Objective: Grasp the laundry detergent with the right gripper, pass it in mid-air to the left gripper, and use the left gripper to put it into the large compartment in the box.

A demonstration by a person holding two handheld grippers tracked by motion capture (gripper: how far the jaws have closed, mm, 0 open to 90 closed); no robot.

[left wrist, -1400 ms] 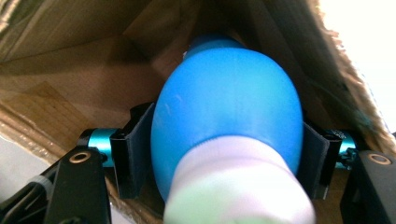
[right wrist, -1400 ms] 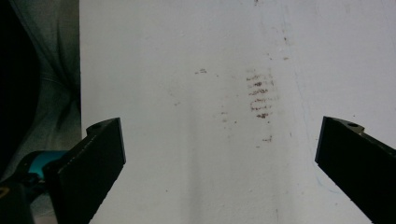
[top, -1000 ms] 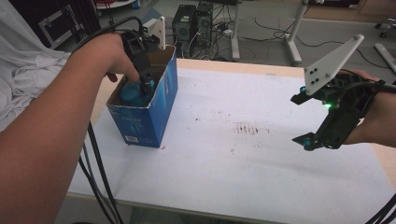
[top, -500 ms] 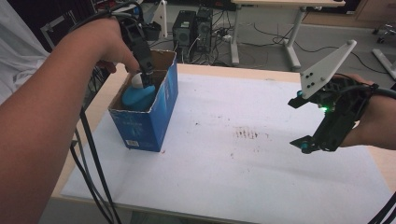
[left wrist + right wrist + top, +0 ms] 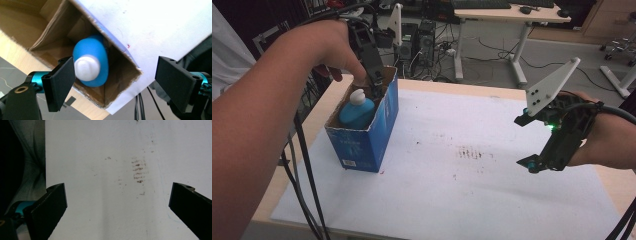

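Note:
A blue cardboard box [image 5: 367,130] with its top open stands at the left of the table. Inside it sits a blue bottle [image 5: 357,111] with a white cap. My left gripper [image 5: 374,85] hangs just over the box's far rim. In the left gripper view its jaws stand wide apart above the bottle [image 5: 92,62], and nothing is between them. One black pad [image 5: 61,85] is beside the cap without gripping it. My right gripper [image 5: 537,162] hovers open over the right side of the table, pointing down at the white sheet [image 5: 105,170].
A white sheet [image 5: 452,190] covers most of the wooden table [image 5: 622,185], with a brown smudge [image 5: 469,152] near its middle. Cables [image 5: 304,175] trail down from the left hand past the table's left edge. Desks and computer towers stand on the floor behind.
My left gripper has lifted out of the box and away from the bottle, which stays inside. The right gripper has barely moved.

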